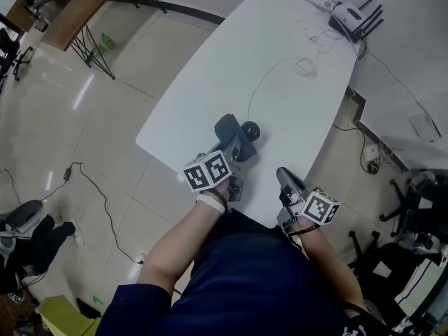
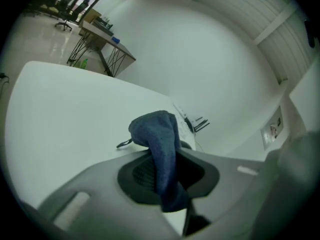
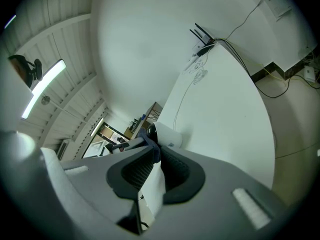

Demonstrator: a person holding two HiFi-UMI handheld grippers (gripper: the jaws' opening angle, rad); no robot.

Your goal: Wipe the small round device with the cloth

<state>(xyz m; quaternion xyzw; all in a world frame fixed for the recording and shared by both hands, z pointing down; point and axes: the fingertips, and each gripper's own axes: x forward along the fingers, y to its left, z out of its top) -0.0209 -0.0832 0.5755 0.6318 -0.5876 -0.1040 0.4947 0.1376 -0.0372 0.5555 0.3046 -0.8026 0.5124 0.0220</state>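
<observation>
Left gripper [image 1: 236, 148] pinches cloth [image 1: 225, 127] just left of device [image 1: 250, 131] — nearer hand — right gripper [image 1: 283, 176] pressed together, empty, behind.

Cloth [image 2: 162, 149] soft, matt; table [image 1: 210, 96] smooth, semi-gloss.
</observation>
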